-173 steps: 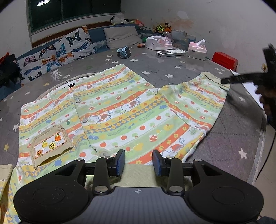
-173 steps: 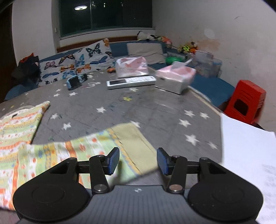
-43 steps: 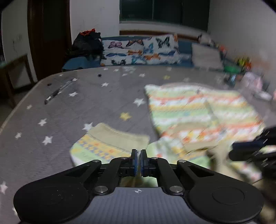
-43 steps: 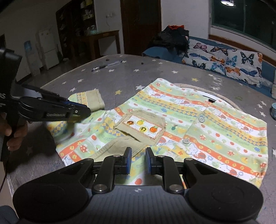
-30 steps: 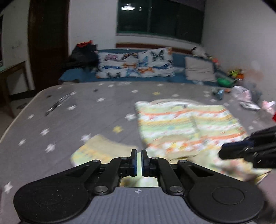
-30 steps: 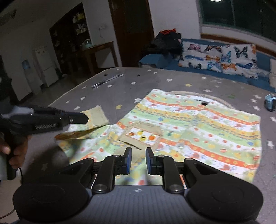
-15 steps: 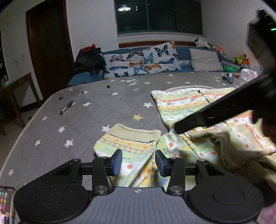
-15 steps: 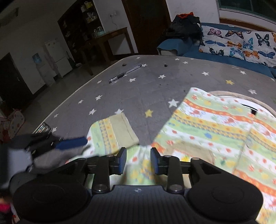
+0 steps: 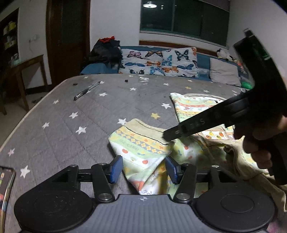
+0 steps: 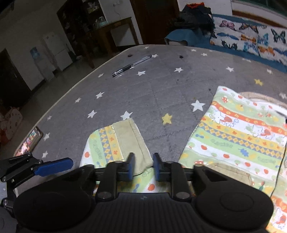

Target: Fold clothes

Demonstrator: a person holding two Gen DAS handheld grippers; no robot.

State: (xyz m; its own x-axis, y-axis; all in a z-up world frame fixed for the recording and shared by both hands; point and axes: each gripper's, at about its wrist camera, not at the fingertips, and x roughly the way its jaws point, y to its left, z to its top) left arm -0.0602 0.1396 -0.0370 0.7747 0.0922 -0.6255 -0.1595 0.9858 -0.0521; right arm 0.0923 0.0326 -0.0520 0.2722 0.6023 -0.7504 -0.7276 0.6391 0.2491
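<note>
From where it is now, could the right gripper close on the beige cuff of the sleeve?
Probably yes. The right gripper is open with the sleeve cuff lying flat right at its fingertips, uncovered. The open left gripper sits off to the side, not between them.

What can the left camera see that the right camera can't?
Only the left view shows the window, the ceiling light, the grey pillow and the hand holding the right gripper. Only the right view shows the fridge and a lit phone screen. Both show the pen, the sleeve, the star-print mat and the butterfly pillows.
</note>
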